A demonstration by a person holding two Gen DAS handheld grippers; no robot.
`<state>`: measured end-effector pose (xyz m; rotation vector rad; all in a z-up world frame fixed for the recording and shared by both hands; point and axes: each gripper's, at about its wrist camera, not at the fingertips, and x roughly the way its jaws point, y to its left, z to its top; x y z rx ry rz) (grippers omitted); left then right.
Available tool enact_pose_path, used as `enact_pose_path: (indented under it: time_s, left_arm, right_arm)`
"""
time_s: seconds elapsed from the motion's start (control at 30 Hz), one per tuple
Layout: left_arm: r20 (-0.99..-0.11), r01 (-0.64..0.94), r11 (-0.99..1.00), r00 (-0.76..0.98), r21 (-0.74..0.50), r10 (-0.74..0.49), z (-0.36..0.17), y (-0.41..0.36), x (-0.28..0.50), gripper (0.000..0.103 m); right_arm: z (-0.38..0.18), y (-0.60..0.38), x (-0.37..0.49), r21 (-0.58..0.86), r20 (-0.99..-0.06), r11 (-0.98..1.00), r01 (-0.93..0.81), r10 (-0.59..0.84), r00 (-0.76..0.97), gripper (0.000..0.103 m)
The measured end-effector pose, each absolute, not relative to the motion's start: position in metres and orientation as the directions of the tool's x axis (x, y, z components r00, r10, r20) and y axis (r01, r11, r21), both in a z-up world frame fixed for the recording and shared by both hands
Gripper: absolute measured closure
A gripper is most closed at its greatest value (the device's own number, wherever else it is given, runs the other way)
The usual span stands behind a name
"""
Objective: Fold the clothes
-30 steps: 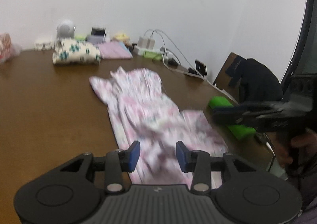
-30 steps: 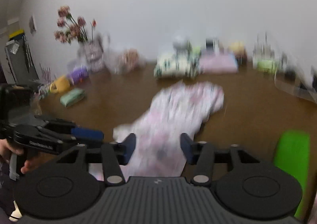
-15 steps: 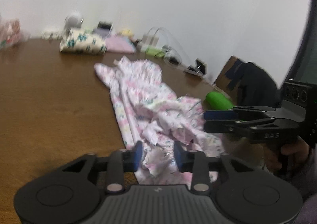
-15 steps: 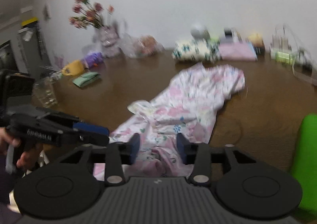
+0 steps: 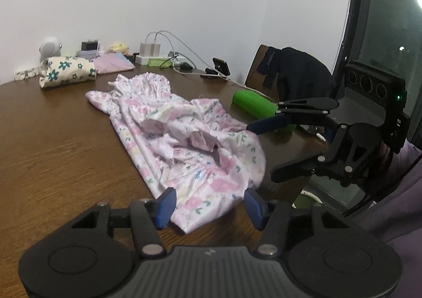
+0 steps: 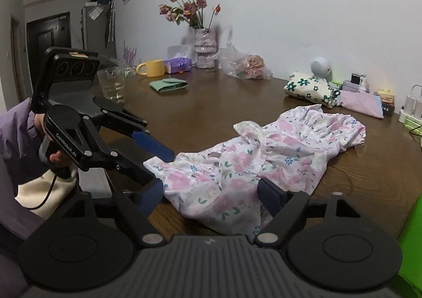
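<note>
A home: wooden dining table (image 6: 211, 102), flower vase (image 6: 204, 47), mug (image 6: 151, 68), entrance door (image 6: 47, 34).

Black left claw (image 5: 208, 205) and right claw (image 6: 211, 193) with blue pads (image 5: 166, 204); purple sleeve (image 6: 15, 134).

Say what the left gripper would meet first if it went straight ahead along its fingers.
Most likely the near hem of the pink floral garment, which already lies between the opening left gripper fingers; depth is uncertain.
</note>
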<state>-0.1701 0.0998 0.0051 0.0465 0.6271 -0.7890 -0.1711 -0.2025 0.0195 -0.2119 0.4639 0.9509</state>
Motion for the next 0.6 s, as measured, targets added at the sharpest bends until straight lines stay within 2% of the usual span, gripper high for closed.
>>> enact_pose_path:
  time_s: [0.13, 0.2, 0.3, 0.33, 0.4, 0.43, 0.47, 0.5, 0.53, 0.6]
  left_arm:
    - [-0.555, 0.663, 0.723, 0.534, -0.194, -0.638, 0.000, 0.103, -0.166, 0.064]
    - [-0.552, 0.658, 0.724, 0.532, -0.207, -0.642, -0.001, 0.106, -0.164, 0.064]
    - [-0.549, 0.655, 0.724, 0.531, -0.218, -0.646, -0.001, 0.105, -0.162, 0.071]
    - [-0.548, 0.655, 0.722, 0.529, -0.221, -0.648, -0.001, 0.104, -0.161, 0.075]
    - [-0.550, 0.651, 0.724, 0.528, -0.228, -0.647, -0.001, 0.103, -0.159, 0.083]
    - [-0.549, 0.648, 0.723, 0.524, -0.239, -0.651, -0.001, 0.104, -0.158, 0.086]
    - [-0.544, 0.651, 0.715, 0.516, -0.253, -0.662, -0.001, 0.105, -0.158, 0.091]
    - [-0.535, 0.661, 0.701, 0.503, -0.267, -0.679, -0.001, 0.105, -0.160, 0.093]
    - [-0.529, 0.674, 0.688, 0.493, -0.270, -0.691, 0.001, 0.104, -0.164, 0.093]
    - [-0.518, 0.707, 0.669, 0.494, -0.229, -0.698, 0.005, 0.099, -0.177, 0.093]
  right_arm:
    - [0.011, -0.197, -0.164, -0.001, -0.499, 0.552, -0.834, 0.722, 0.479, 0.023]
    - [0.005, -0.194, -0.160, -0.008, -0.523, 0.549, -0.836, 0.710, 0.472, 0.023]
    - [-0.001, -0.188, -0.159, -0.023, -0.548, 0.535, -0.845, 0.700, 0.458, 0.025]
    - [-0.004, -0.185, -0.158, -0.026, -0.558, 0.533, -0.846, 0.695, 0.455, 0.031]
    - [-0.006, -0.187, -0.154, 0.017, -0.548, 0.538, -0.843, 0.710, 0.443, 0.036]
    - [-0.007, -0.190, -0.152, 0.041, -0.535, 0.547, -0.836, 0.719, 0.444, 0.046]
    - [-0.007, -0.195, -0.148, 0.072, -0.527, 0.553, -0.830, 0.728, 0.439, 0.051]
    - [-0.007, -0.199, -0.145, 0.103, -0.518, 0.559, -0.823, 0.736, 0.435, 0.065]
    - [-0.007, -0.203, -0.144, 0.135, -0.519, 0.554, -0.822, 0.746, 0.418, 0.084]
    - [-0.007, -0.208, -0.145, 0.161, -0.521, 0.543, -0.824, 0.756, 0.396, 0.087]
